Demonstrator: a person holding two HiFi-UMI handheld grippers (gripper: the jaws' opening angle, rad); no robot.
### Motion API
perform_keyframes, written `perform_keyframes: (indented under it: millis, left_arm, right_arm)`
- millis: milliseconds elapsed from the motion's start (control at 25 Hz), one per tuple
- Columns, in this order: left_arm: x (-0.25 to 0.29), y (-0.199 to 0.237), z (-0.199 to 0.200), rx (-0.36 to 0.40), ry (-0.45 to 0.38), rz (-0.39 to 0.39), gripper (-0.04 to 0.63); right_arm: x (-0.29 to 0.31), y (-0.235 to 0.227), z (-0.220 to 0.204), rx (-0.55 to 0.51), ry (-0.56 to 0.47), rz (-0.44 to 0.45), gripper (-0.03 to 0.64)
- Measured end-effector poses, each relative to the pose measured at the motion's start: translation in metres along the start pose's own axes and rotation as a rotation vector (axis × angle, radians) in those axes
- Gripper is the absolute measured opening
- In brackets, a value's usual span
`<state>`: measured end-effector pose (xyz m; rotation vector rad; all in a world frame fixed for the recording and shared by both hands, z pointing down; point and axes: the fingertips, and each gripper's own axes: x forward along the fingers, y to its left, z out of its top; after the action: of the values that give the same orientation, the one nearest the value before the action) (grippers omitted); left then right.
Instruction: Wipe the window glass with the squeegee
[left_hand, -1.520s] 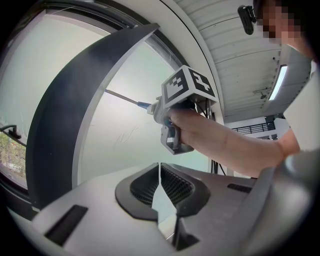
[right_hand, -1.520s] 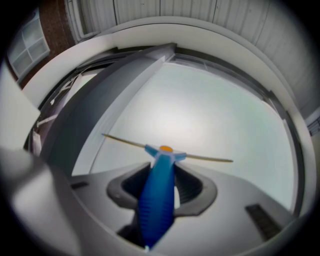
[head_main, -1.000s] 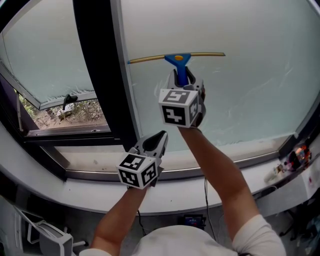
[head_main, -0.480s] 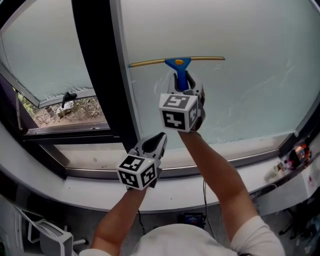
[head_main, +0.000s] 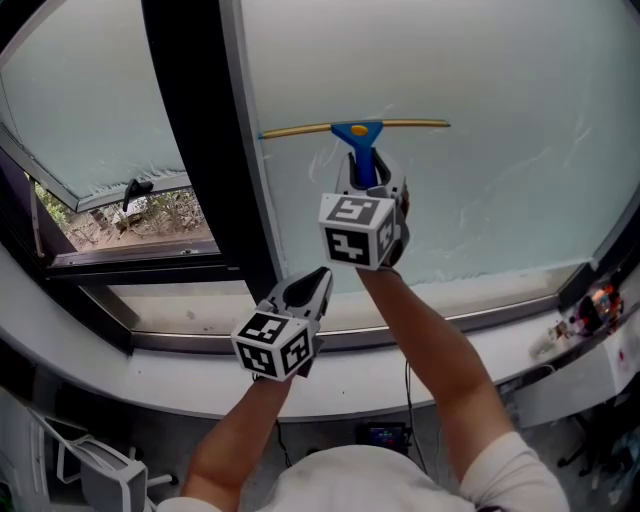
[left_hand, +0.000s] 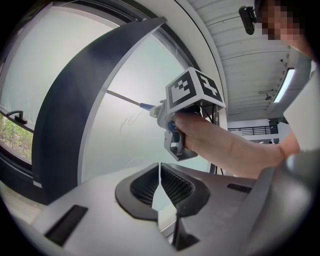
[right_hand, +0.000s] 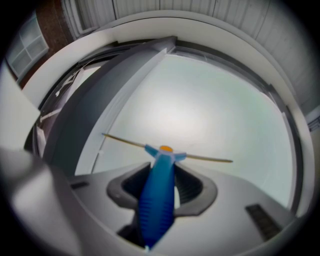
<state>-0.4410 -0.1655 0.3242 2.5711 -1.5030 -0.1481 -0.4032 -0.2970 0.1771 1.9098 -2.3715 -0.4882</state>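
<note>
Right gripper view alone shows right tongs (right_hand: 161, 182) clamping squeegee (right_hand: 156, 210) handle.

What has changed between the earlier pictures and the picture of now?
The right tongs, shut on the squeegee, have drawn it a little way down the window glass. Nothing was taken hold of or let go. The left tongs stay shut, empty and in place.

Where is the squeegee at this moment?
Head view, centre: the squeegee lies across the window glass, right of the dark frame, its handle in the right gripper.
</note>
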Motion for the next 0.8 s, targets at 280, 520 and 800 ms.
perform_keyframes:
  millis: [280, 520, 800]
  left_arm:
    - [-0.003, 0.004, -0.013, -0.013, 0.023, 0.008, 0.034]
    - [-0.002, 0.005, -0.024, -0.026, 0.037, 0.011, 0.034]
    - [-0.001, 0.006, -0.039, -0.044, 0.062, 0.018, 0.034]
  right_arm:
    - [-0.004, 0.006, -0.017, -0.004, 0.011, 0.007, 0.155]
    - [-0.006, 0.010, -0.031, -0.017, 0.014, 0.013, 0.155]
    - [-0.009, 0.016, -0.049, -0.018, 0.027, 0.017, 0.155]
